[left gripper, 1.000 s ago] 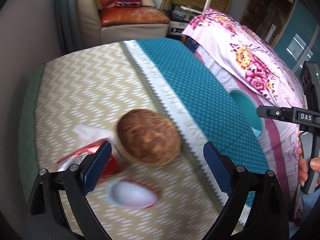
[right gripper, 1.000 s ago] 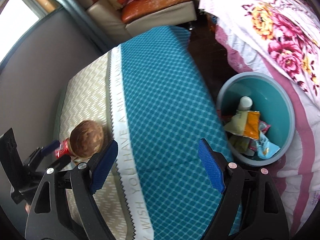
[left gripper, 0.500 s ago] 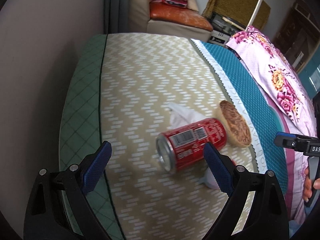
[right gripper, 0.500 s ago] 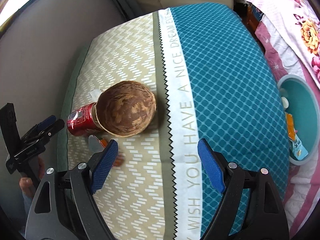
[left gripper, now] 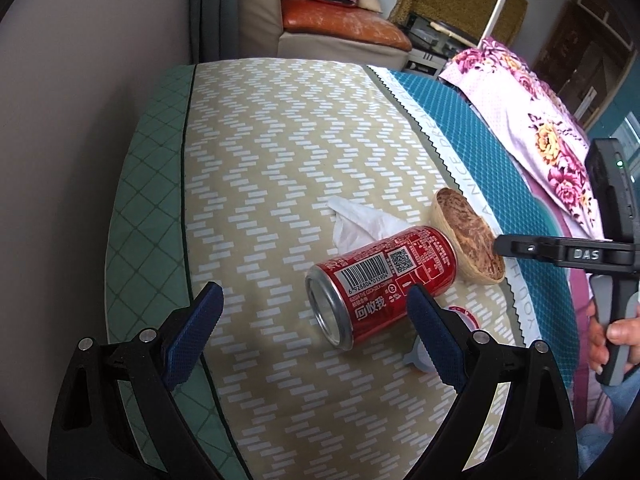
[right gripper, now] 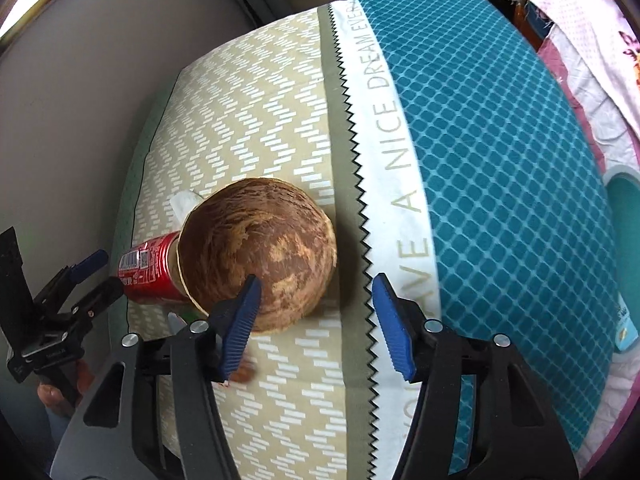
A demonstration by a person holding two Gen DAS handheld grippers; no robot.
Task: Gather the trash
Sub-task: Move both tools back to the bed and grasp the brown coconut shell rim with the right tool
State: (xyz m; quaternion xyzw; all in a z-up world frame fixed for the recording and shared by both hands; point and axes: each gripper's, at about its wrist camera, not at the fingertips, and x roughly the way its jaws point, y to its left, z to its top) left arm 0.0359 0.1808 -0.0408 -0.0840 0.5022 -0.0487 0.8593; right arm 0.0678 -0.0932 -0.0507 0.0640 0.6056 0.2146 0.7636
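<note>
I'm looking down on the counter [left gripper: 304,152], which is wearing a patchwork cloth: green quilted edge, beige zigzag middle, a white lettered strip, then teal diamond weave on the far side. A floral blanket [left gripper: 536,120] is lying past the teal side, and a beige armchair [left gripper: 320,32] is standing behind the counter's end. The teal bin [right gripper: 624,216] is just peeking in beyond the teal side in the right wrist view, well apart from the trash.

The trash is sitting clustered on the beige part. The brown bowl [right gripper: 260,256] is tipped on its side, opening facing my right tool, just beside the white strip. The red can [left gripper: 380,284] is lying on its side, its far end against the bowl and its open end facing my left tool. A crumpled white tissue [left gripper: 360,220] is lying just behind the can, touching it. A small red-and-white lid-like piece [left gripper: 464,316] is showing by the can, mostly hidden behind my left tool's finger; can't tell what it is.

My left tool [left gripper: 312,328] is hanging wide open over the counter, gripping nothing; the can is sitting near its right finger, not between the pads. My right tool [right gripper: 316,320] is about half open and closing, holding nothing; its left pad is overlapping the bowl's rim in view, and I can't tell if it's touching.
</note>
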